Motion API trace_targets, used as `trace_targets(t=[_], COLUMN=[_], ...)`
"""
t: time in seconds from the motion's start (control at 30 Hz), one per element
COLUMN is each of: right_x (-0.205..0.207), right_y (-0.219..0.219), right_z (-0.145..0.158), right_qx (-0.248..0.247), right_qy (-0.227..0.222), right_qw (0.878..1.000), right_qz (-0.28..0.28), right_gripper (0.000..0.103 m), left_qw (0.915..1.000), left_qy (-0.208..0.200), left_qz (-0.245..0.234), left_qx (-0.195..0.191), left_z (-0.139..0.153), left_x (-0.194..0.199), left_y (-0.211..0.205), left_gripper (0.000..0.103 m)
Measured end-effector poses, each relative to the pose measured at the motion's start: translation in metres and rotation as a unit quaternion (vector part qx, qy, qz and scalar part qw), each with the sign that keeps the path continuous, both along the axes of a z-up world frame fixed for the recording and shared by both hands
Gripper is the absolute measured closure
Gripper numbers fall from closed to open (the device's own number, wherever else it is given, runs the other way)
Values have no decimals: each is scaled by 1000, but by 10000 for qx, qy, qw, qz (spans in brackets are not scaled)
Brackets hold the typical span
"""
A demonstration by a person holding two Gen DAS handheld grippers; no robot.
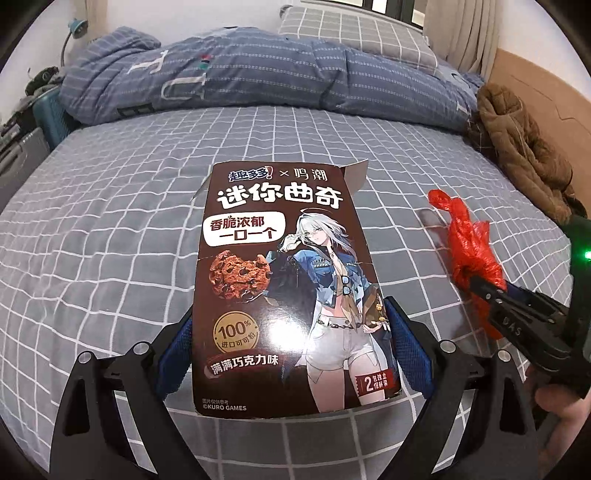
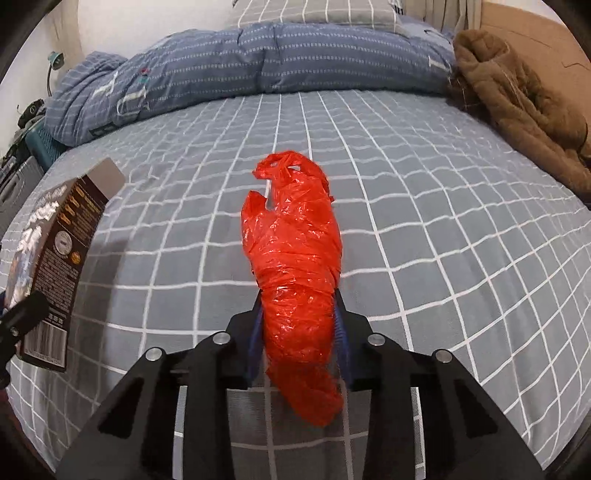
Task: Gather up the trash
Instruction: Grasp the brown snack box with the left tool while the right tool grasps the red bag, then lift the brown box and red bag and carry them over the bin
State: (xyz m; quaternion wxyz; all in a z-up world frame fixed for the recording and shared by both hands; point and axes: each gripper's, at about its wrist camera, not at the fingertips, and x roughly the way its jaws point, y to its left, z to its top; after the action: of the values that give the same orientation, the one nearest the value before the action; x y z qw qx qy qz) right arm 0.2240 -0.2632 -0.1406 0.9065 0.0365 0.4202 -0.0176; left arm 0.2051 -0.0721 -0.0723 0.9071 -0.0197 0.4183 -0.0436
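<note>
The crumpled red plastic bag point(image 2: 293, 258) is pinched in the narrowed right gripper point(image 2: 299, 325) above the bed point(image 2: 443, 221); the cookie box point(image 1: 291, 288) sits clamped between the widely spread left gripper point(image 1: 291, 347). Both holds should stay firm and level while carrying, since the bag's loose tail could slip

1. Left gripper point(image 1: 291, 332) clamped wide across a brown cookie box point(image 1: 288, 280), blue pads on both long edges, box lifted off the bed point(image 1: 110, 221).
2. Box top flap torn open, printed face toward camera.
3. Right gripper point(image 1: 480, 286) enters from the right edge, pinching a crumpled red plastic bag point(image 1: 469, 243); pad contact partly hidden, looks squeezed.
4. A hand point(image 1: 565, 402) visible behind that gripper, lower right.
5. Grey checked sheet, rumpled blue quilt point(image 1: 258, 70) at the far end, pillow point(image 1: 354, 33) behind it, brown fleece garment point(image 1: 524, 147) at right.
</note>
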Motion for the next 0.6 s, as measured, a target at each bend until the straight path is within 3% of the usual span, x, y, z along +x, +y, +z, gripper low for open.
trace_targets(t=[0.6], right_x=[-48], right_y=[21], right_z=[58], right_qx=[-223], right_qy=[-550], right_qw=[9982], right_qz=[127], right_gripper=[71], left_qw=[9996], left_qy=[-241], left_qz=[60], left_qx=[-100], left_z=[29], left_x=[-30], left_y=[14], left_gripper=[13])
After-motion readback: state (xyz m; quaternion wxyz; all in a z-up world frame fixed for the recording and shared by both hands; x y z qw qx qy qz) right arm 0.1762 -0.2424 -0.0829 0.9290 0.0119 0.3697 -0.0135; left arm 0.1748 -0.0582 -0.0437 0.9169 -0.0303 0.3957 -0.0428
